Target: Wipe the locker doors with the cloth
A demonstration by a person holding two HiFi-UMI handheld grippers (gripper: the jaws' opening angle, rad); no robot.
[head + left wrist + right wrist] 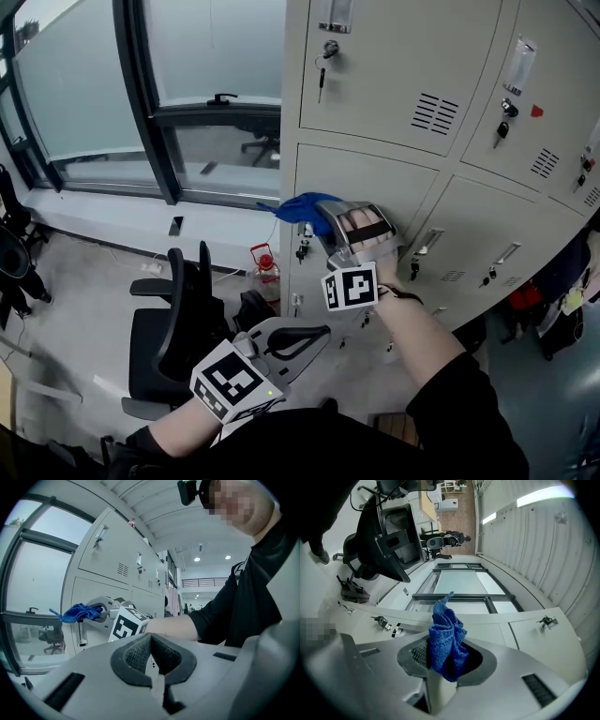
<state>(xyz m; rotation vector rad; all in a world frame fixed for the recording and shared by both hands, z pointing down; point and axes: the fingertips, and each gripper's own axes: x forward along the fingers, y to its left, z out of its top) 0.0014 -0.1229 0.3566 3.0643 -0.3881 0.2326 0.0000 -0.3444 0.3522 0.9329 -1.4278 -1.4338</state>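
Currently the right gripper (325, 221) is clamped on the blue cloth (298, 207) at the left edge of a locker door (375, 183), just above its key (304, 249). The left gripper (317, 334) hangs low, jaws together and empty. Recommended: press the wad flat against the panel and stroke clear of the key. The cloth's long axis follows the jaws, and its free tail points toward the window (216, 56)

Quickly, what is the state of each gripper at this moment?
Left gripper: closed, holding nothing.
Right gripper: closed on the blue cloth.
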